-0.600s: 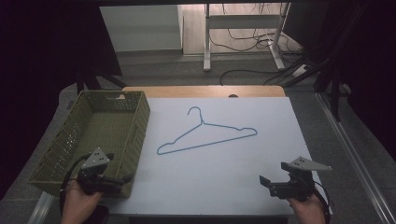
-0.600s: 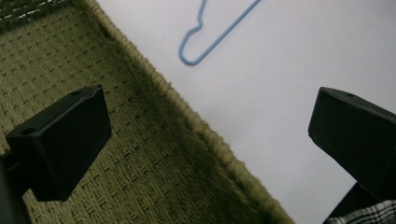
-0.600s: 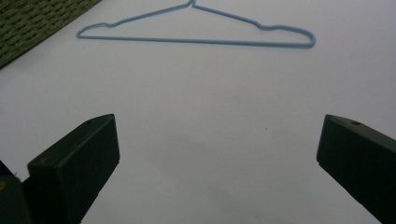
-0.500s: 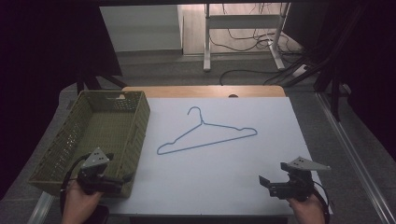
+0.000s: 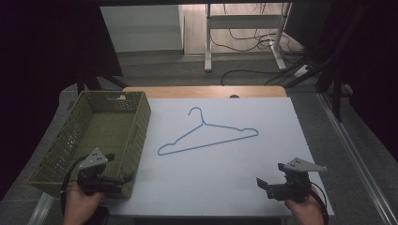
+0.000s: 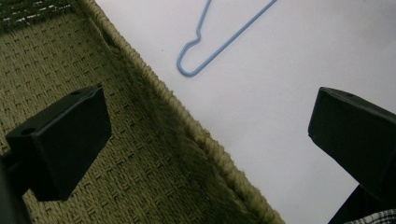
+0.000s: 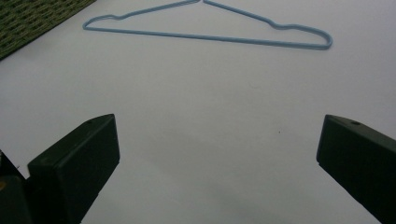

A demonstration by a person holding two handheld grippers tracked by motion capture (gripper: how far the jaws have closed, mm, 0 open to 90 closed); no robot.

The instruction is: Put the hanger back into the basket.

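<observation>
A light blue wire hanger (image 5: 206, 135) lies flat on the white table top (image 5: 225, 168), hook pointing to the far side. In the left gripper view one end of the hanger (image 6: 210, 51) lies past the basket rim; the right gripper view has the hanger (image 7: 210, 35) ahead. My left gripper (image 5: 123, 180) is held over the near right corner of the green woven basket (image 5: 61, 150), jaws wide apart and empty. At the near right of the table my right gripper (image 5: 263, 185) is open too, with nothing between its jaws.
The basket (image 6: 116, 154) stands at the table's left side and holds nothing. A wooden strip (image 5: 202, 92) edges the far side of the table. Beyond it are a white stand (image 5: 244, 28) and cables on the floor.
</observation>
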